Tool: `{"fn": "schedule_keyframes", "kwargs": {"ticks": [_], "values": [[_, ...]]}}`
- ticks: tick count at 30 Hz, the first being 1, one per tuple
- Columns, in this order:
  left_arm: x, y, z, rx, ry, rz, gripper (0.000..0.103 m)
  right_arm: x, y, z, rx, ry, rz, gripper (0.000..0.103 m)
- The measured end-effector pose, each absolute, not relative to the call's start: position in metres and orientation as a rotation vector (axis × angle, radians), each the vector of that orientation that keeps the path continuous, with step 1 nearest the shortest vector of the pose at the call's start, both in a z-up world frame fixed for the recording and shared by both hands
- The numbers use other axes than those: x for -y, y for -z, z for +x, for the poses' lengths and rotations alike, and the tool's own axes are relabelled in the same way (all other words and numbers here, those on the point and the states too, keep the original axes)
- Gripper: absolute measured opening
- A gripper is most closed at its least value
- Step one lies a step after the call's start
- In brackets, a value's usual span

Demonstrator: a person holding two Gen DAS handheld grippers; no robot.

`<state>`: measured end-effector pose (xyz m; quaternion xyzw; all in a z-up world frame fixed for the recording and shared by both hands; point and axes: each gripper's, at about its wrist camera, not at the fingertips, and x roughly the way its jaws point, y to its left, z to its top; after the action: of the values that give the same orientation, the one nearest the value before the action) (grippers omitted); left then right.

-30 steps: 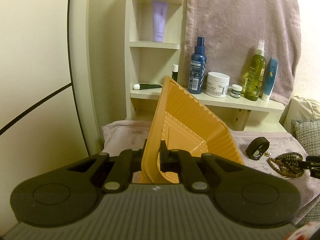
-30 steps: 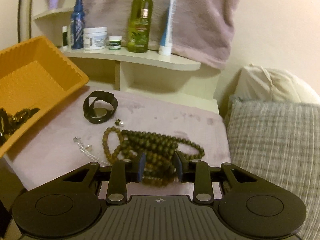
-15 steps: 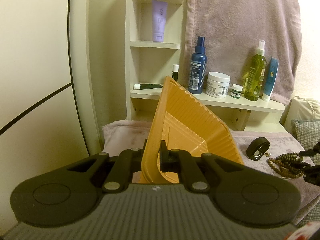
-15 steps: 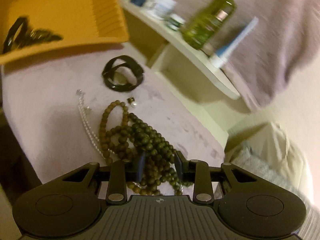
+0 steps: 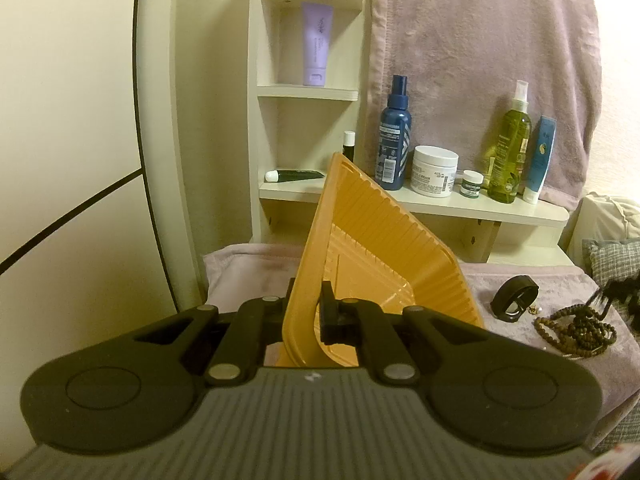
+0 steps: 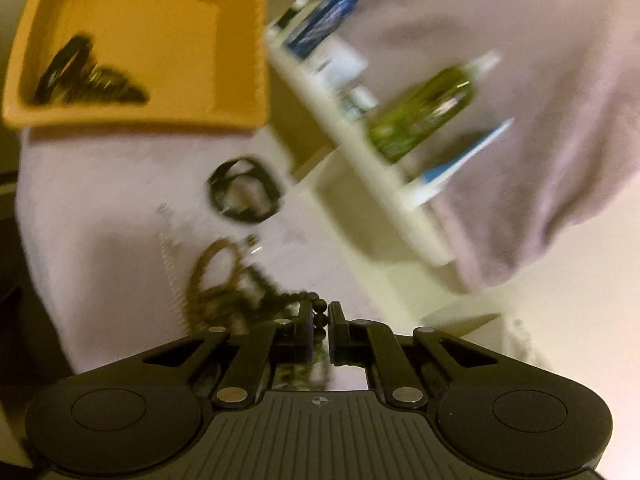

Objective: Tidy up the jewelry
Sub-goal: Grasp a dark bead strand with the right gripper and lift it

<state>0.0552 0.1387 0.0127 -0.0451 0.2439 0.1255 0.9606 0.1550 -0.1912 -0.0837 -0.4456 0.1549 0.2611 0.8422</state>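
Right claw (image 6: 319,322) nearly closed on dark beads (image 6: 319,317)

R gripper (image 6: 319,322) pinched on dark bead strand (image 6: 276,300), w/ brown bead loops (image 6: 216,272) trailing left on pale purple cloth (image 6: 100,200), clear bead chain (image 6: 170,256) beside, black band (image 6: 244,190) further off, orange tray (image 6: 240,40) top left holding dark jewelry; view motion-blurred.
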Motion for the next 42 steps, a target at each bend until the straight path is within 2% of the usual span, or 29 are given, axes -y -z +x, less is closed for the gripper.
{"fn": "schedule_keyframes", "kwargs": {"ticks": [17,42], "values": [[-0.137,-0.014,0.054,-0.493,-0.254,-0.089,0.007,0.223,-0.047,0.146,-0.052,-0.368,-0.829,0.007],[-0.137,-0.016,0.055,-0.495,-0.246,-0.095,0.007,0.191,-0.199,0.116,0.169,-0.536,-0.684,0.007]]}}
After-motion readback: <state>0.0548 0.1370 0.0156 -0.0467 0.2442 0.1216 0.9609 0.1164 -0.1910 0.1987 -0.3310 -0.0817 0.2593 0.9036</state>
